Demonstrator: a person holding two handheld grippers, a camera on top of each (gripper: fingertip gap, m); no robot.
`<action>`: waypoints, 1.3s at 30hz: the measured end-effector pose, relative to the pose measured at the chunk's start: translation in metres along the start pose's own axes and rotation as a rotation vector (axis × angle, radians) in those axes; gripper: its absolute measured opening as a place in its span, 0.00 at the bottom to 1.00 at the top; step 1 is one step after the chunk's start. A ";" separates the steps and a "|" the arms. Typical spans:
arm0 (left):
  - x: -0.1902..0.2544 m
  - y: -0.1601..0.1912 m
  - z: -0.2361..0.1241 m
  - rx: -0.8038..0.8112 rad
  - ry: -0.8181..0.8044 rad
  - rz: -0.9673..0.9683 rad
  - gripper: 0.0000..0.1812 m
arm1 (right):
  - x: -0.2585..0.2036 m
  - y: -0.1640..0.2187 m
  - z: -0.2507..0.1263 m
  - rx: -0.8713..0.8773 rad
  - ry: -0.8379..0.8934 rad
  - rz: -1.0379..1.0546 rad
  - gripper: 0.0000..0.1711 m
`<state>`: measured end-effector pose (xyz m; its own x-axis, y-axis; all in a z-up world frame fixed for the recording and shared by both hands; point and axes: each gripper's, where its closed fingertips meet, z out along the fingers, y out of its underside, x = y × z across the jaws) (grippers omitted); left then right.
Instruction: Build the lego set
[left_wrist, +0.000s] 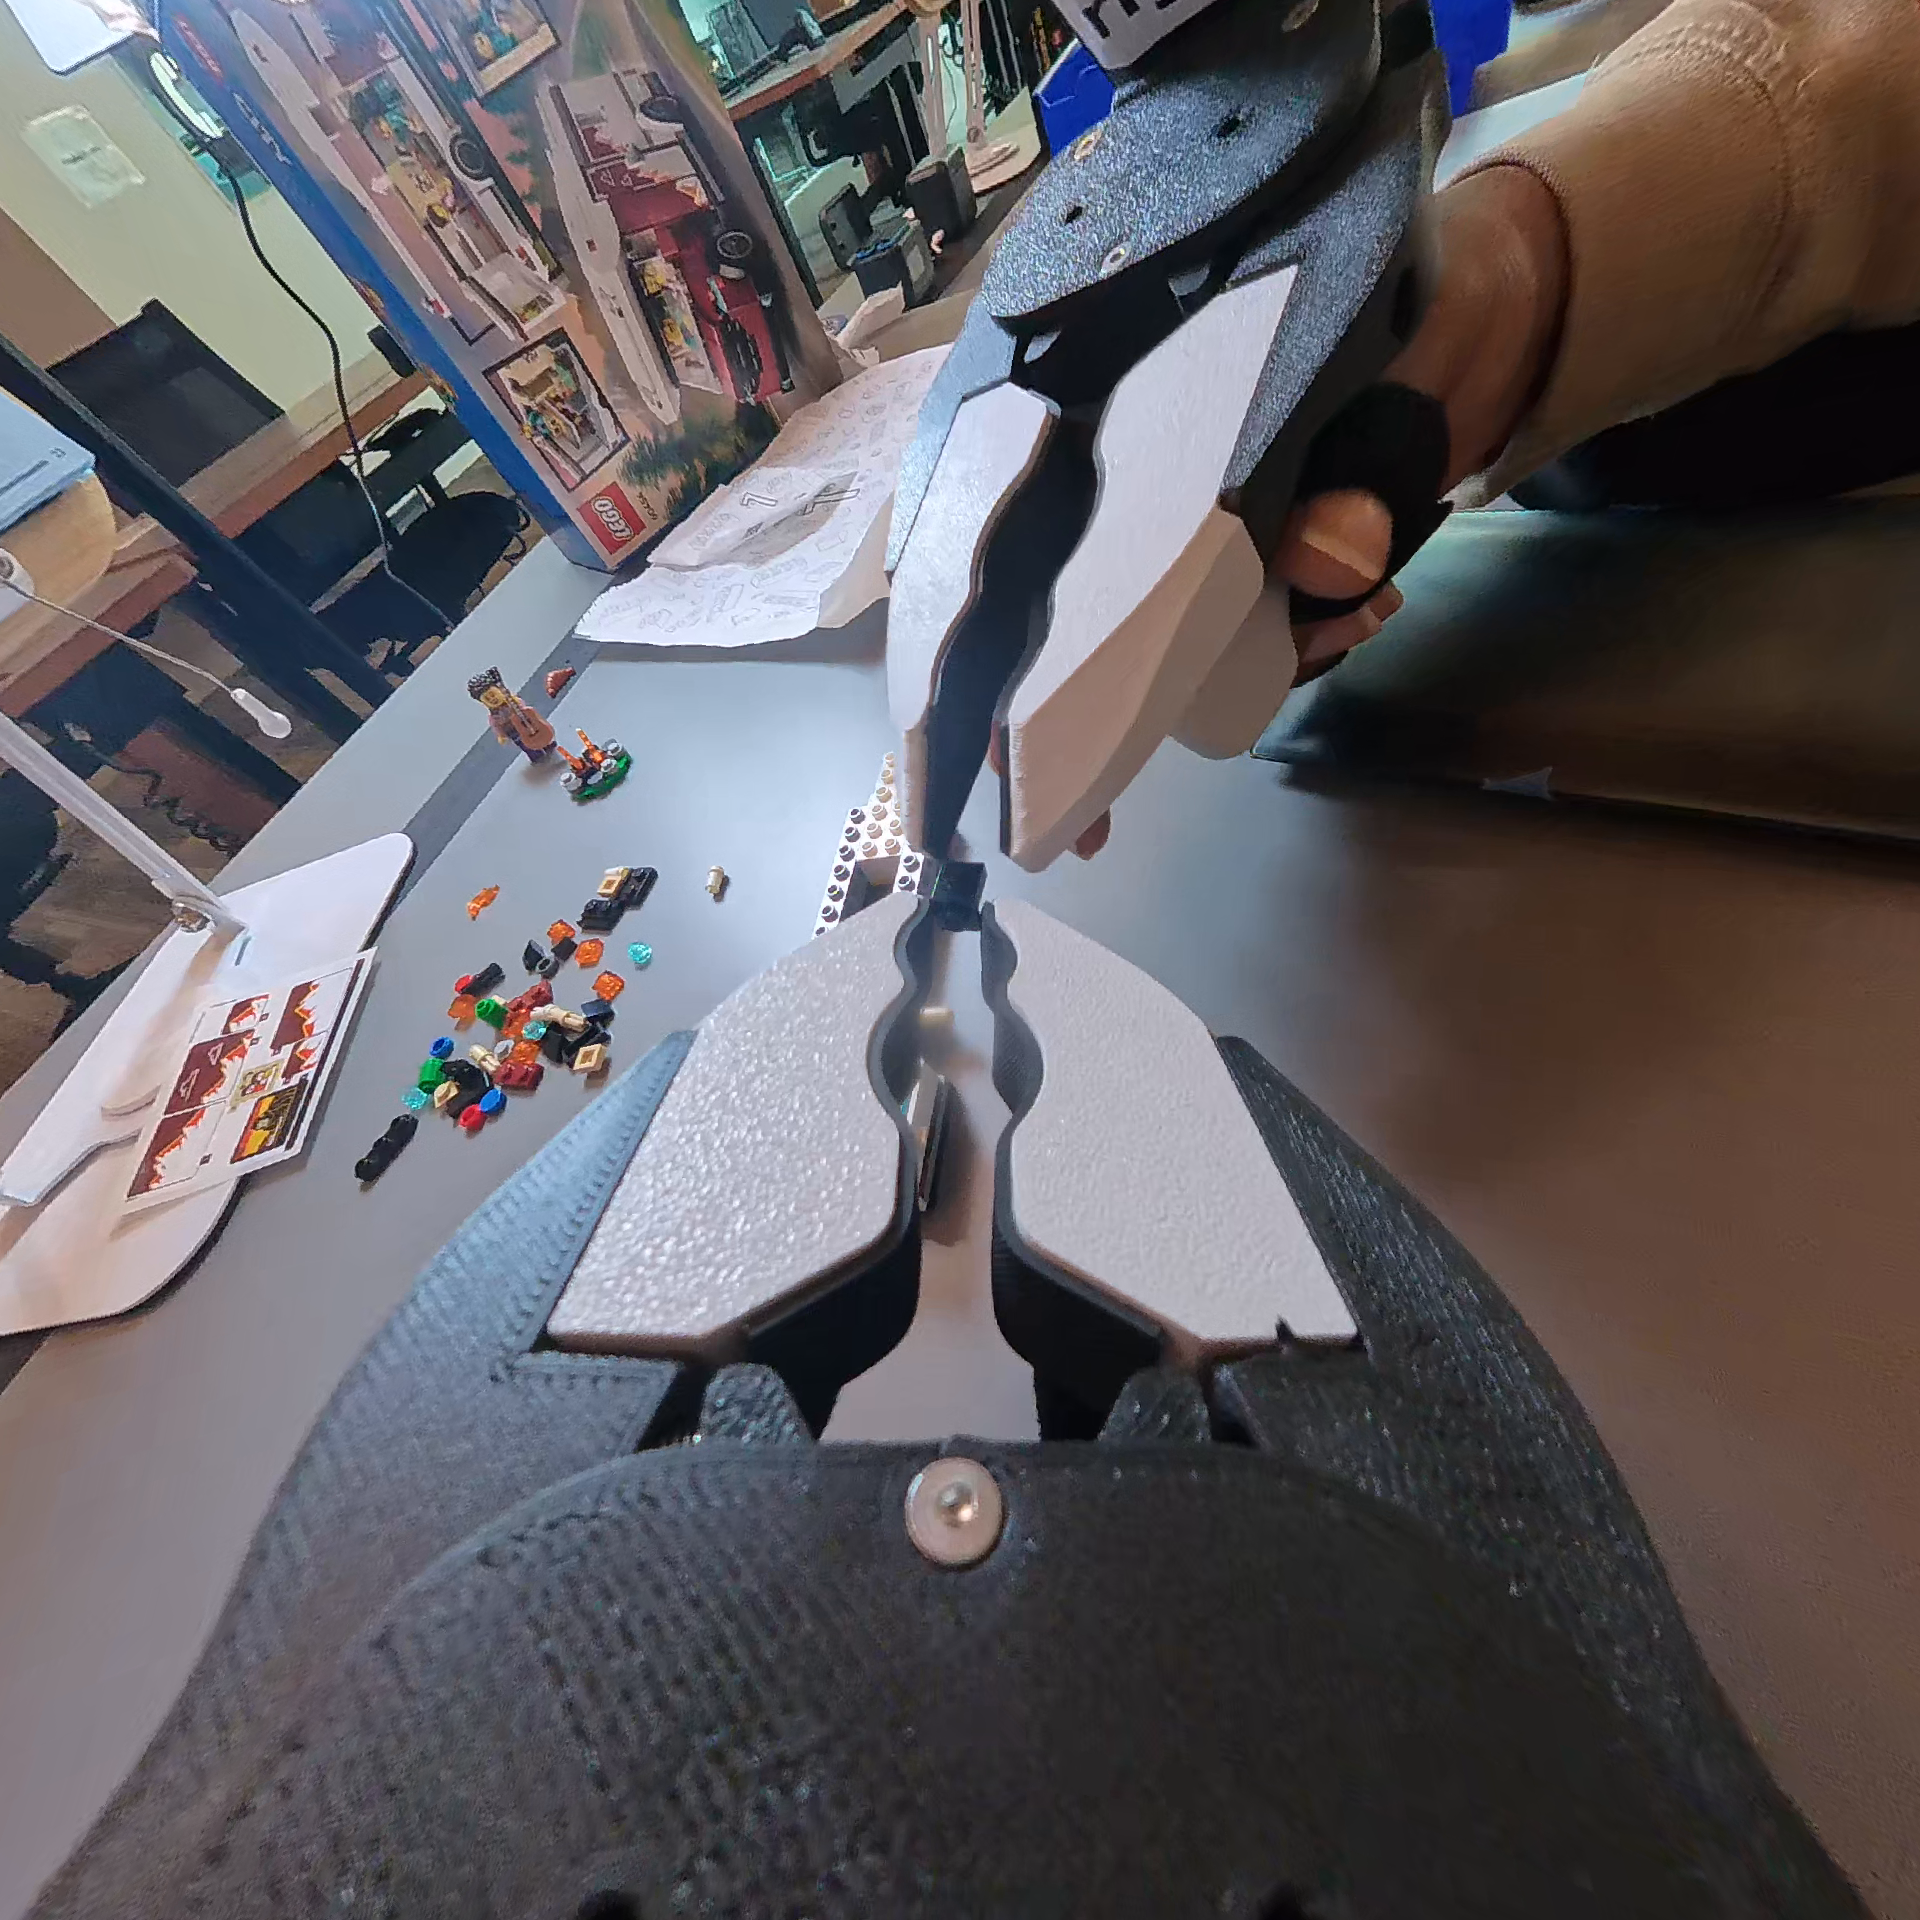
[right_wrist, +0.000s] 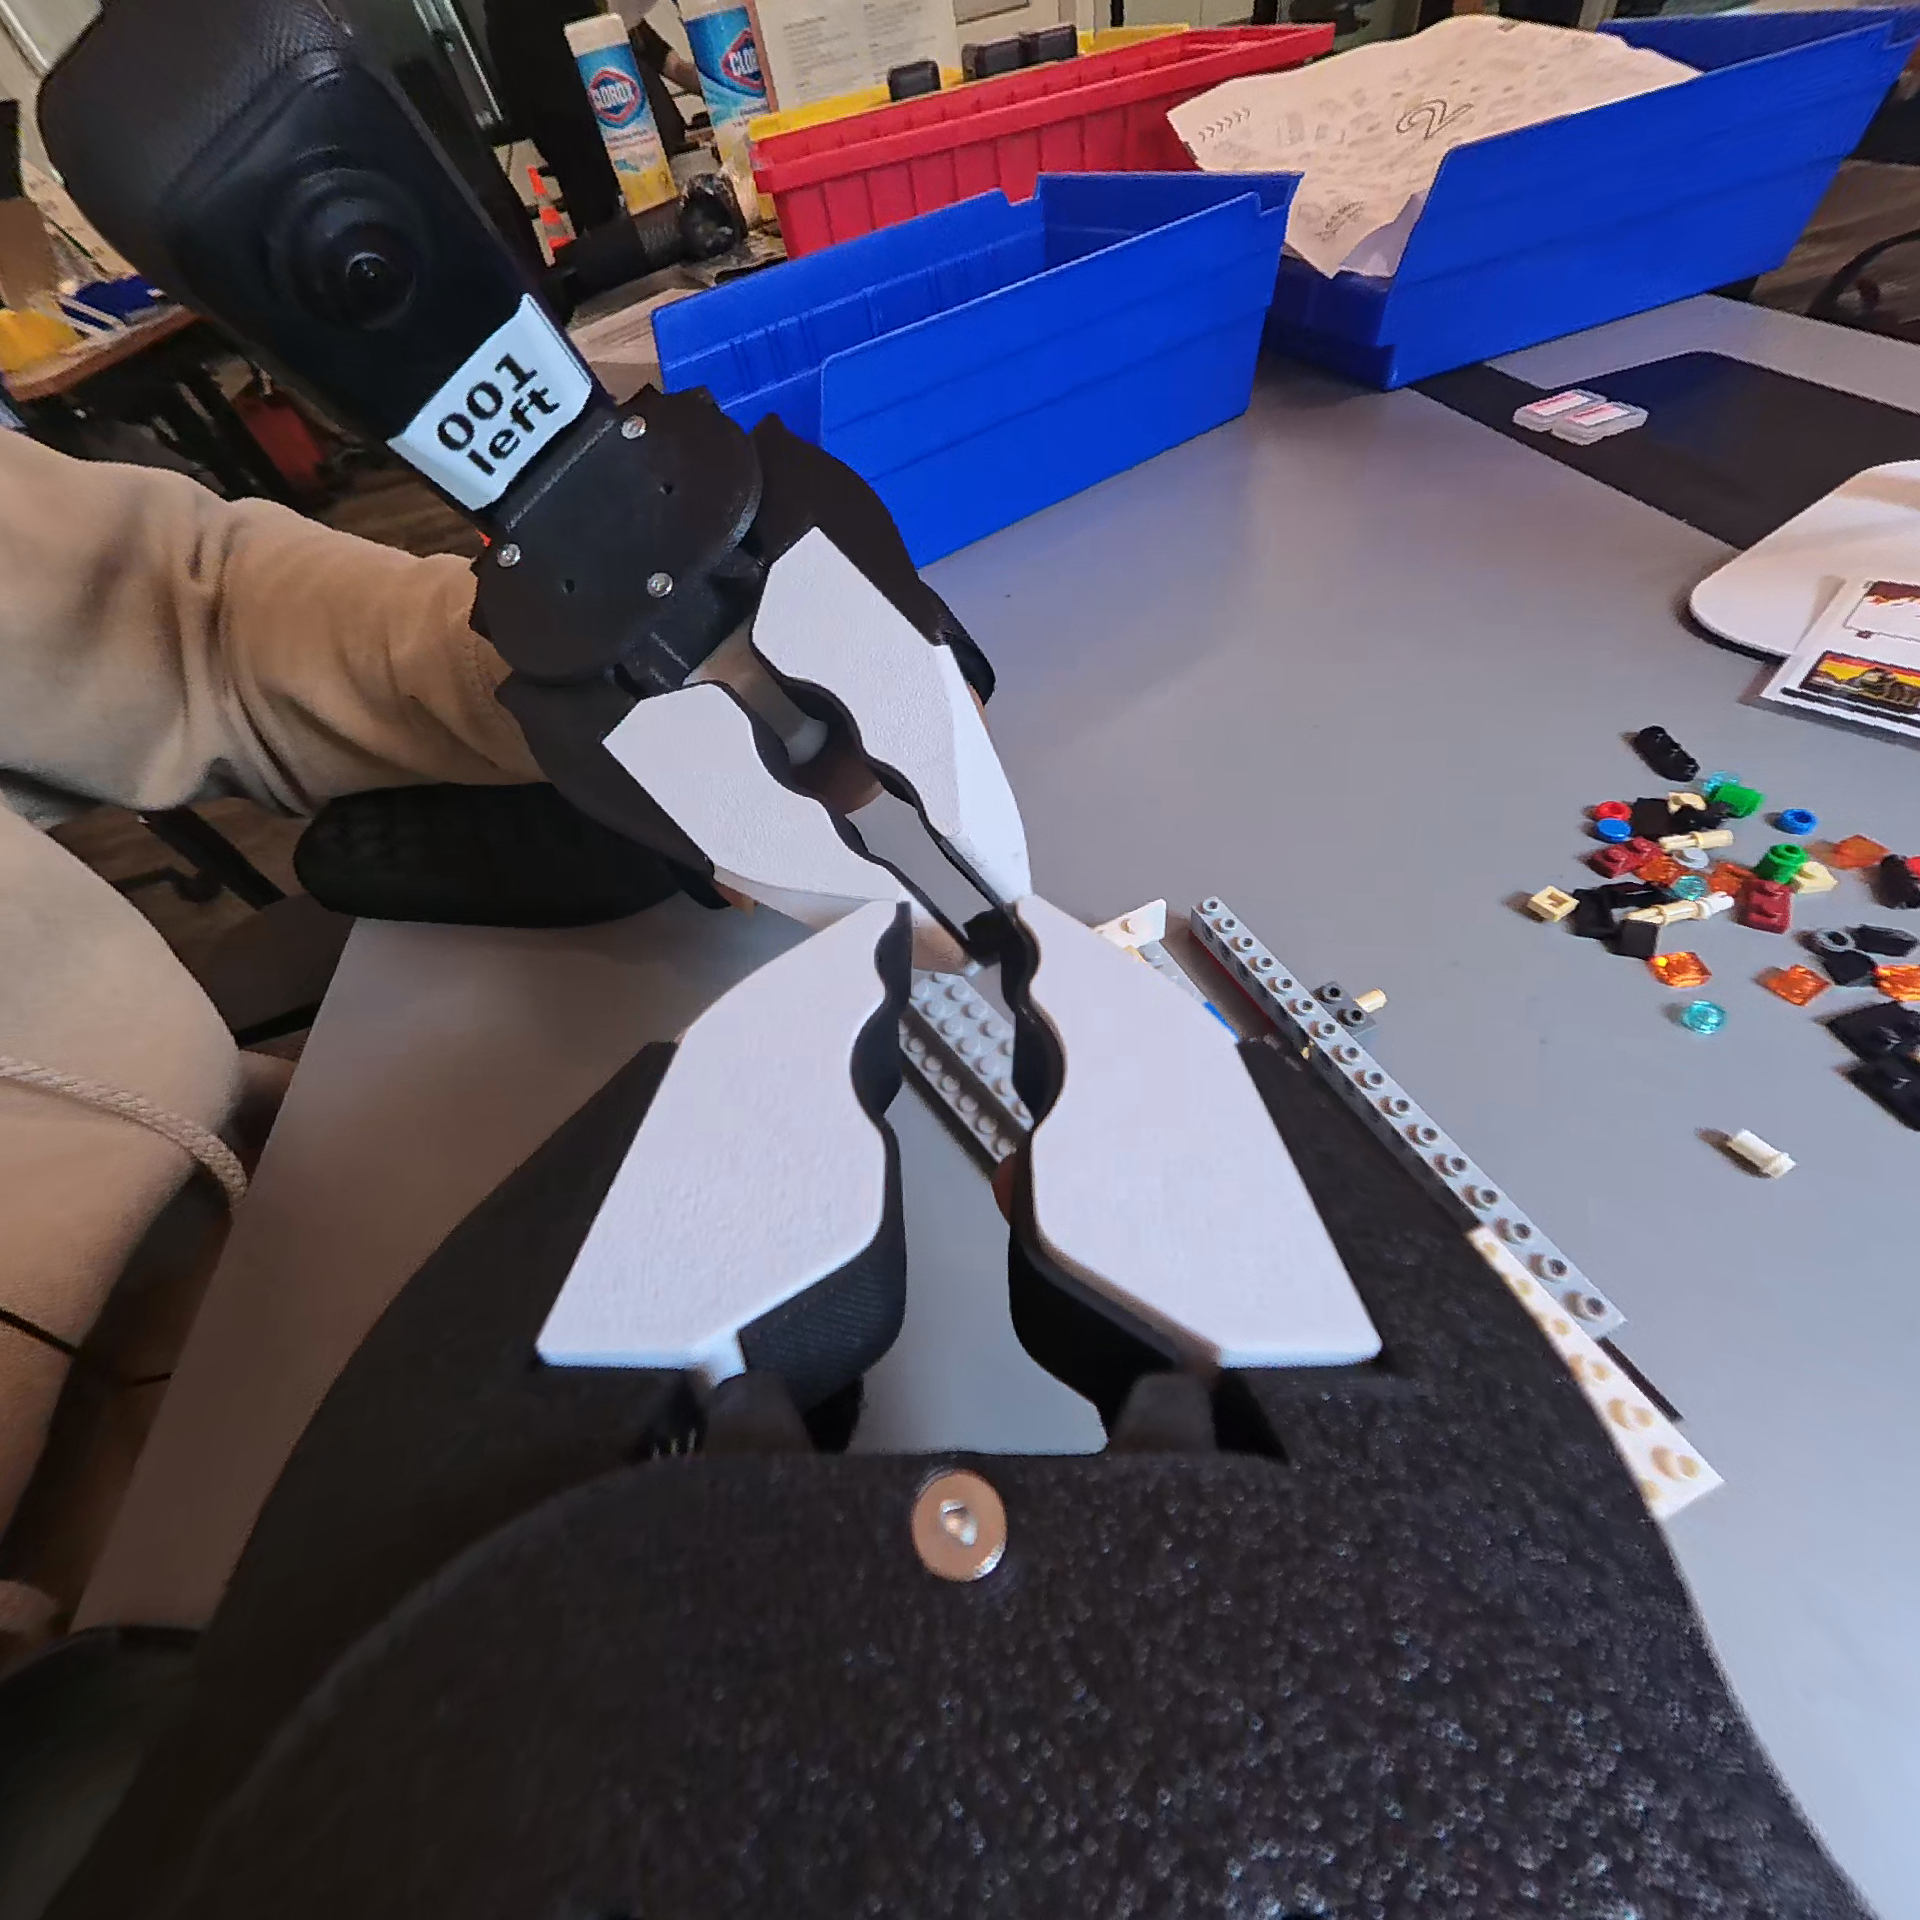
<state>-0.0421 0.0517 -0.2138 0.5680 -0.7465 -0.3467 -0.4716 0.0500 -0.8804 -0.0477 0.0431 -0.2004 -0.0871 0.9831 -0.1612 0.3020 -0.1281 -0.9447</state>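
While both grippers are meeting tip to tip, the left gripper (left_wrist: 951, 914) is pinching a small black brick (left_wrist: 954, 891); the right gripper (right_wrist: 961, 920) is also nipping it, apparently a handover. Next: one releases before seating on the grey plate (right_wrist: 961, 1039) beneath the fingers.

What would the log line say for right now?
left tool: shut on black brick | right tool: tips at the same brick, grip unclear | grey plate: on table under tips
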 end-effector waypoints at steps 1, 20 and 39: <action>0.000 0.000 0.000 0.000 0.001 0.002 0.05 | 0.001 0.000 -0.001 -0.002 0.003 -0.003 0.09; 0.015 -0.008 -0.003 0.055 0.105 -0.010 0.04 | -0.008 0.014 -0.006 -0.058 -0.107 -0.148 0.05; 0.010 -0.019 -0.010 0.142 0.193 -0.233 0.04 | -0.015 0.011 -0.010 -0.052 -0.140 -0.169 0.07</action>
<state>-0.0339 0.0365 -0.1971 0.5049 -0.8600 -0.0746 -0.2378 -0.0555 -0.9697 -0.0334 0.0286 -0.2056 -0.2709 0.9616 -0.0433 0.3201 0.0475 -0.9462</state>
